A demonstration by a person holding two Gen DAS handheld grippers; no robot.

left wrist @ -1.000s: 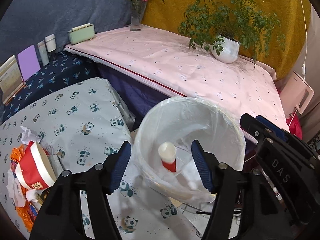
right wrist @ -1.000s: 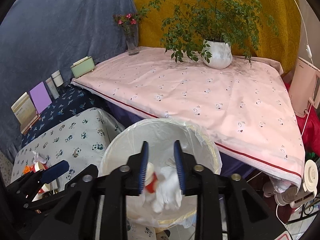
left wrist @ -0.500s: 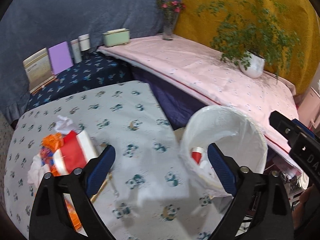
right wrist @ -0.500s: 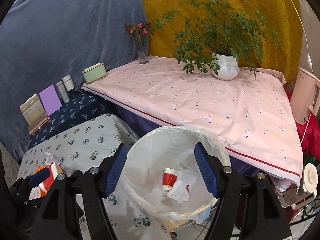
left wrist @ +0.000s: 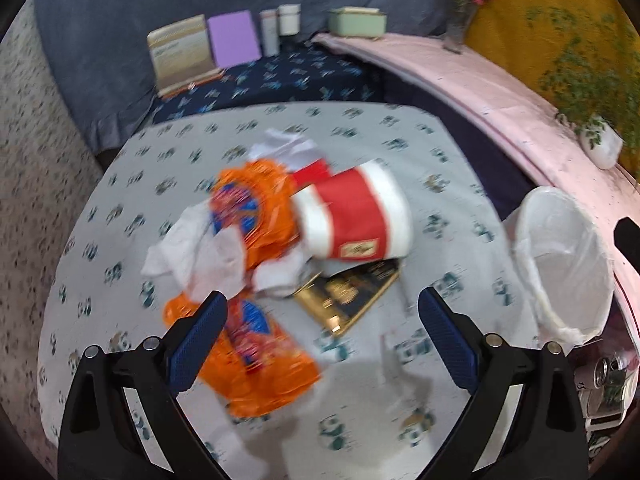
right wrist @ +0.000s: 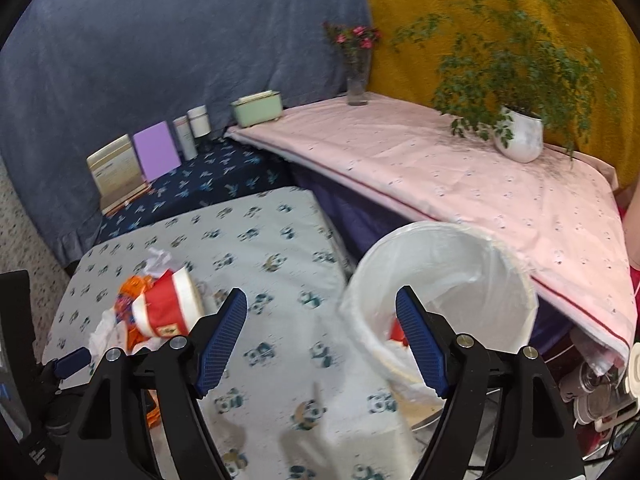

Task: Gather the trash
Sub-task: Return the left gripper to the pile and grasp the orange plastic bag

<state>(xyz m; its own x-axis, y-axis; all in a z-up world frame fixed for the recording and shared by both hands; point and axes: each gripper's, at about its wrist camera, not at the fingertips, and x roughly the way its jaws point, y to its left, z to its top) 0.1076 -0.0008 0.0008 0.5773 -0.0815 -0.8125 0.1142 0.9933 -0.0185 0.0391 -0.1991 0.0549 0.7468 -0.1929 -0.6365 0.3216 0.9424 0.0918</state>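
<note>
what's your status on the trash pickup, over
Left gripper open, empty, over trash pile. Right gripper opening, empty, beside bin. Nothing blocking.

Red-white cup (left wrist: 352,216) tipped on orange wrappers (left wrist: 256,216), lined bin (left wrist: 568,264) beside

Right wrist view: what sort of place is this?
Probably a home room dressed for recording: cloth-draped tables, a potted plant and flower vase against hung fabric, and a lined bin.

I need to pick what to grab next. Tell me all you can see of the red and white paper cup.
The red and white paper cup lies on its side atop the trash pile on the panda-print cloth. It looks like paper: white bands, a wide red middle, a small gold label. It rests against orange wrappers, tissues and a black-gold box.
</note>
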